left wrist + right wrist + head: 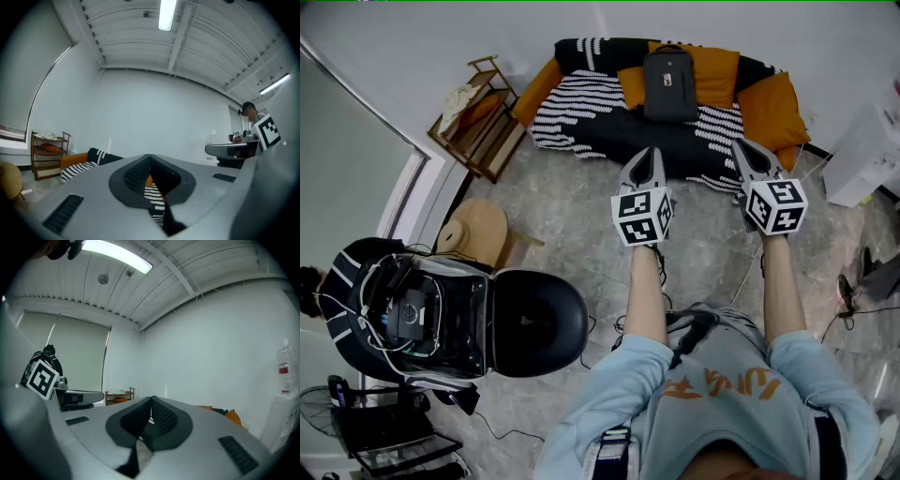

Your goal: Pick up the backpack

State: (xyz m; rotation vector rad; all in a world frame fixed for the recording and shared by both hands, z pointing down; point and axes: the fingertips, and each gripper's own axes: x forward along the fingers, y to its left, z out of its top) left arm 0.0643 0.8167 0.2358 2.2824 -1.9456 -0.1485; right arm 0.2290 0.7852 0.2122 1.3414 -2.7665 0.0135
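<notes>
Backpack (669, 84), 12 o'clock: dark grey, matt, looks like cloth.
Sofa cover (581, 112): black-and-white striped cloth.
Orange cushions (773, 111): matt fabric.
Rack (502, 150), 10 o'clock: brown wood.
Floor (572, 216): grey, mottled stone look, smooth.
Left gripper (645, 157), right gripper (742, 148): matt grey plastic shells.
Pads (136, 176): black, finely ribbed.

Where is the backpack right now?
In the head view, the backpack stands top centre on the striped sofa, against an orange cushion.

Staged living room, sofa (609, 112), wooden shelf (478, 117), bare walls
</notes>
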